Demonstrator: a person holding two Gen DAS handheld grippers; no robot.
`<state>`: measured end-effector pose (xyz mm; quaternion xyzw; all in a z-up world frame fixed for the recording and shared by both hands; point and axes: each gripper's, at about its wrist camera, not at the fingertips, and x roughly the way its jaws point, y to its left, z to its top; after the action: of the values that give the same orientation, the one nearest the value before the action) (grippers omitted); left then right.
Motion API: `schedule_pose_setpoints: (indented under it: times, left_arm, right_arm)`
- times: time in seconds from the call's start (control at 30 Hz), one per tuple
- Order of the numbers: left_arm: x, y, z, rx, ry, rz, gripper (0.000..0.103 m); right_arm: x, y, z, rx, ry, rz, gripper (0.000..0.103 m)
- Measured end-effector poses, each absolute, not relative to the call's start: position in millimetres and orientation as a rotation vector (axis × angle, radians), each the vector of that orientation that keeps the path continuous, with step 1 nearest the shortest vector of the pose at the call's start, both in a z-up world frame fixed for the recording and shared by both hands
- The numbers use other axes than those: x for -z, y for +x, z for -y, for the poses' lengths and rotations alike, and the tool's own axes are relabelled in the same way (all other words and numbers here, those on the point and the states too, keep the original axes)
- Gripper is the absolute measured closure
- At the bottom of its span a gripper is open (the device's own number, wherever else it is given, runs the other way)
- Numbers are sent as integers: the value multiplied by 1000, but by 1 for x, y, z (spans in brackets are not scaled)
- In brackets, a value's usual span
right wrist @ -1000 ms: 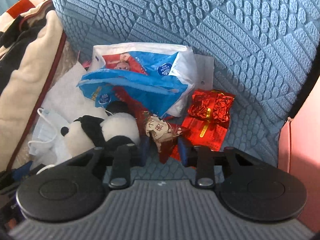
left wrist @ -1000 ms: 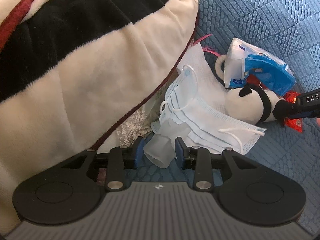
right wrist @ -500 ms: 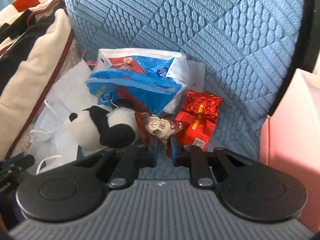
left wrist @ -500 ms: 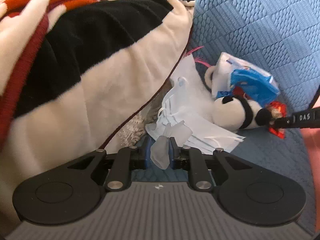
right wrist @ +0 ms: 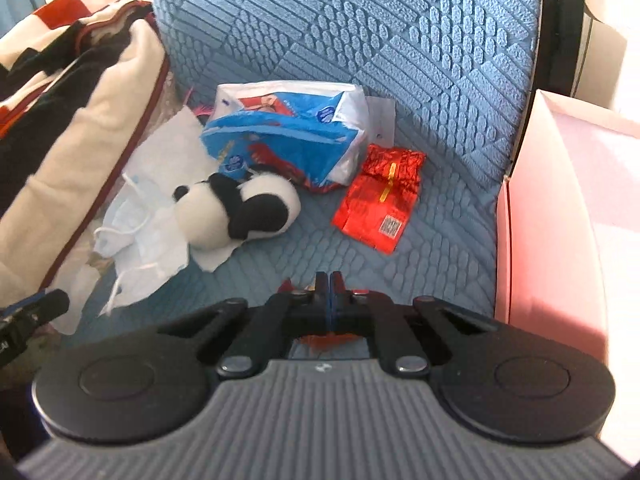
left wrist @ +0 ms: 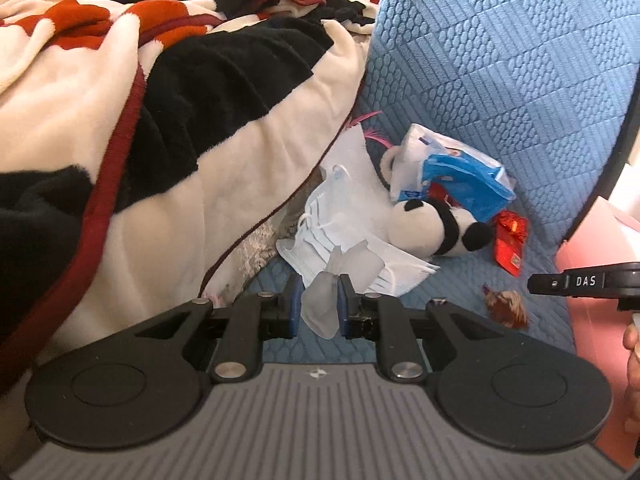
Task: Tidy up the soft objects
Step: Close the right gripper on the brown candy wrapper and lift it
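Observation:
In the left wrist view my left gripper (left wrist: pixel 319 300) is shut on a crumpled translucent plastic wrapper (left wrist: pixel 322 312), lifted just off the pale blue face masks (left wrist: pixel 332 220). Behind the masks lie a panda plush (left wrist: pixel 432 220), a blue and white tissue pack (left wrist: pixel 456 168) and a red foil packet (left wrist: pixel 510 240). My right gripper (right wrist: pixel 329 284) is shut on a small red-brown snack wrapper (right wrist: pixel 328 338), which pokes out beside and below the jaws. The same wrapper (left wrist: pixel 506 306) hangs at the right gripper's tip (left wrist: pixel 534 282). The panda (right wrist: pixel 240 208) and red packet (right wrist: pixel 380 204) lie ahead of it.
All this sits on a blue quilted sofa seat (right wrist: pixel 304 248) with its backrest (left wrist: pixel 500 60) behind. A thick striped fleece blanket (left wrist: pixel 160 120) fills the left. A pink box (right wrist: pixel 560 220) stands against the seat's right side. A hand (left wrist: pixel 632 360) shows at the right edge.
Both grippers closed, the left on the clear wrapper and the right on the red-brown wrapper. Both then drew back and up, so the pile looks smaller and farther away.

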<state>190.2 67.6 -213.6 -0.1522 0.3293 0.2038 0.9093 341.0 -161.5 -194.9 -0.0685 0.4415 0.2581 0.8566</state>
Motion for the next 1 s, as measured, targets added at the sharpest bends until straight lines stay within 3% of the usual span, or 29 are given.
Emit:
schedule_pose_setpoints:
  times: [0.4, 0.5, 0.57, 0.77, 1.0]
  left_arm:
    - [209, 173, -52, -367, -328, -686, 82]
    - [210, 173, -52, -359, -332, -689, 82]
    - [211, 175, -51, -357, -337, -693, 82]
    - [214, 180, -51, -352, -345, -705, 82]
    - [218, 184, -51, -346, -352, -719, 82]
  right_arm:
    - [197, 314, 161, -557, -164, -911, 96]
    - [202, 318, 160, -542, -177, -919, 84]
    - [205, 321, 160, -541, -170, -923, 66]
    - [217, 329, 154, -516, -185, -927, 59]
    - [225, 336, 147, -548, -168, -948, 58]
